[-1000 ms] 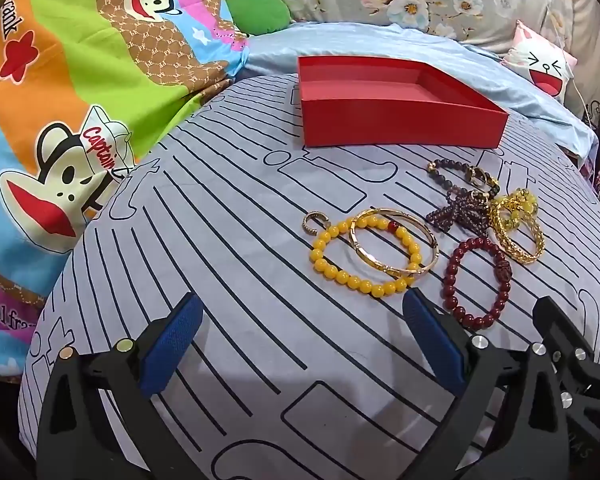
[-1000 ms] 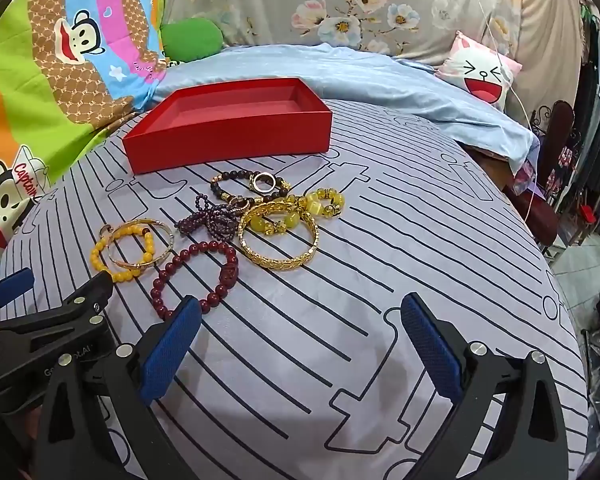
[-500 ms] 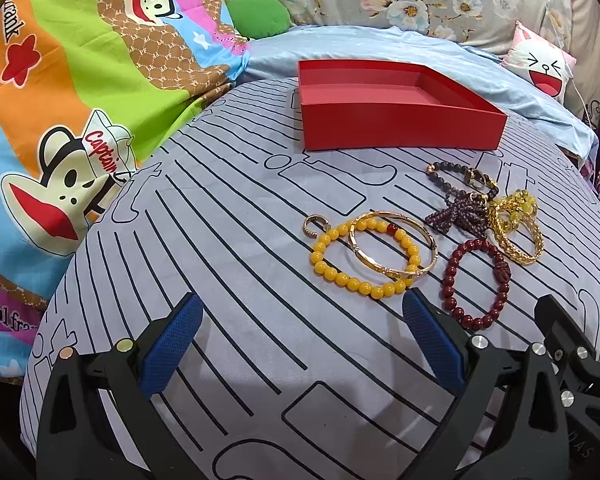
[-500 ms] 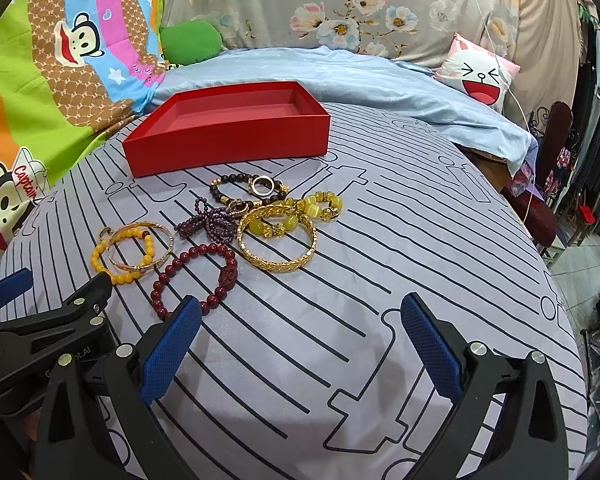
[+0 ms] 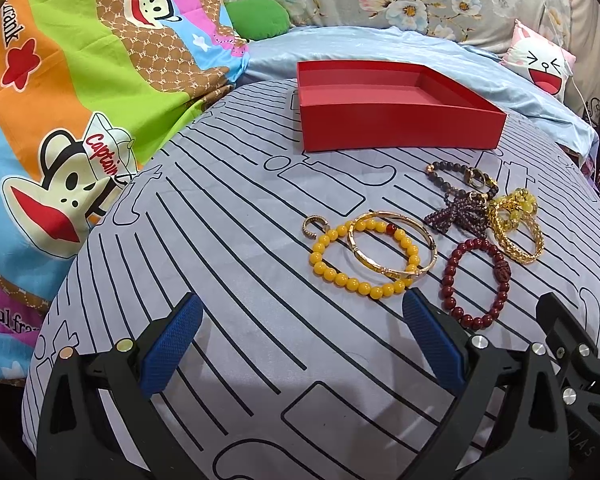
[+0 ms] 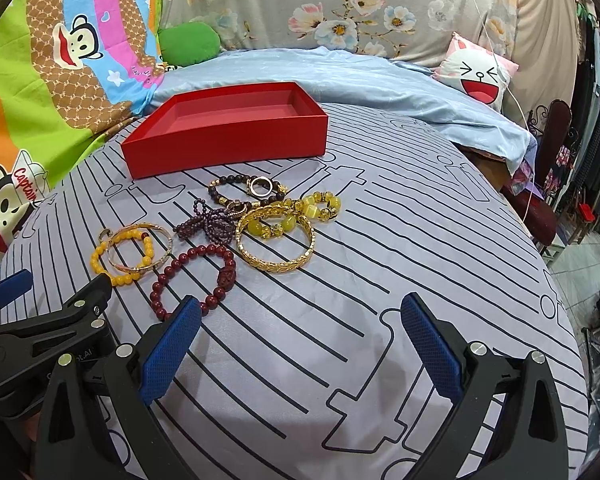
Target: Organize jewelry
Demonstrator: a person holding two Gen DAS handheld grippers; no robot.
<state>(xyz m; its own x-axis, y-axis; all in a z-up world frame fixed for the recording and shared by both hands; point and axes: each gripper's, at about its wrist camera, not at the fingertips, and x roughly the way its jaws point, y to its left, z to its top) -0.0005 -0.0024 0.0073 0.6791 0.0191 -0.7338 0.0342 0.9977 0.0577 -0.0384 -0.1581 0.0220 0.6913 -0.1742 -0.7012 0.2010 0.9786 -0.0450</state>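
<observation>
An empty red box (image 5: 396, 120) (image 6: 224, 136) sits at the far side of the striped grey cloth. In front of it lies a cluster of jewelry: a yellow bead bracelet (image 5: 332, 270) (image 6: 96, 258) under a thin gold bangle (image 5: 392, 244) (image 6: 140, 250), a dark red bead bracelet (image 5: 476, 284) (image 6: 192, 276), a purple bead strand (image 5: 456, 212) (image 6: 210, 224), a dark bead bracelet (image 5: 452, 172) (image 6: 240, 190), a wide gold bangle (image 5: 516, 236) (image 6: 276, 246). My left gripper (image 5: 300, 344) is open and empty, near the yellow bracelet. My right gripper (image 6: 300, 344) is open and empty, just right of the red bracelet.
A small gold ring (image 5: 314, 226) lies left of the yellow bracelet. A cartoon monkey blanket (image 5: 68, 120) borders the left side, a blue sheet (image 6: 340, 76) and floral pillows the back. The bed edge drops off at the right (image 6: 560, 280).
Both grippers have edged slightly forward toward the jewelry; the jewelry and box have not moved.
</observation>
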